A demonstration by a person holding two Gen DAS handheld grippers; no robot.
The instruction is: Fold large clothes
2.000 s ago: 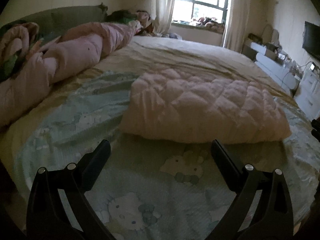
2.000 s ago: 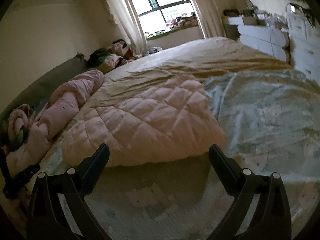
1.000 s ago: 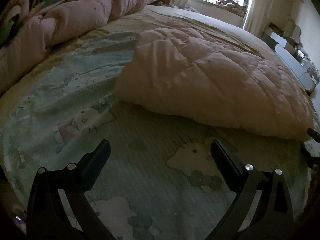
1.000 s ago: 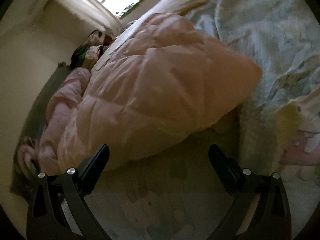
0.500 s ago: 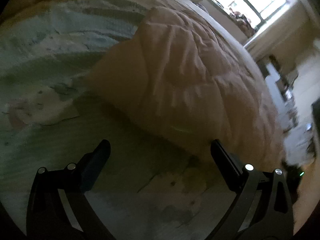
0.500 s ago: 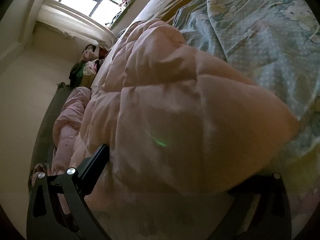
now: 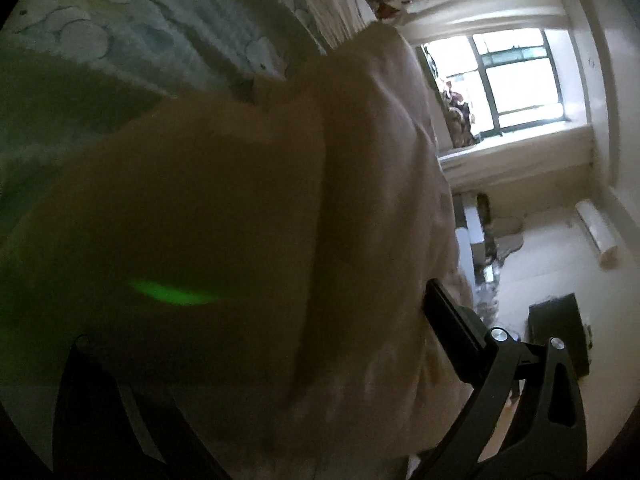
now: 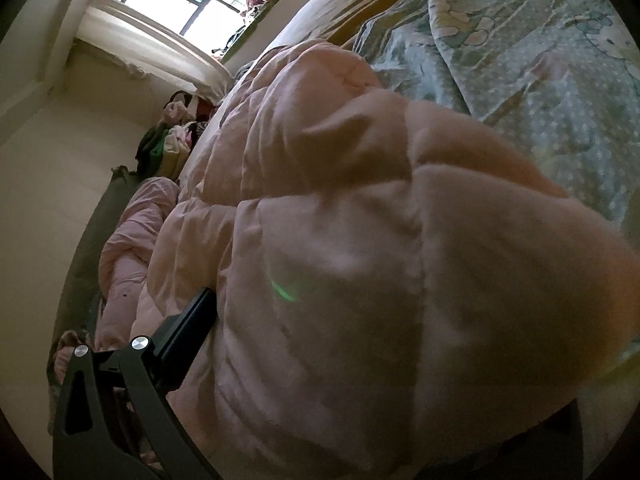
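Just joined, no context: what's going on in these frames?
A person with a gripper in each hand is folding a pink quilt on a bed. The left gripper and the right gripper each straddle a corner of it, the padding bulging between their fingers. Whether either has clamped shut can't be told.

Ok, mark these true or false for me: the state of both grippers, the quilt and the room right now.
1. The pink quilt fills the space between the right gripper's fingers. True.
2. The left gripper hangs over bare sheet, clear of the quilt. False: the quilt sits between its fingers too.
3. A bright window shows in the left wrist view. True.
4. The quilt lies on a wooden floor. False: it lies on a bed with a blue cartoon-print sheet.
5. A rumpled pink blanket lies beyond the quilt. True.
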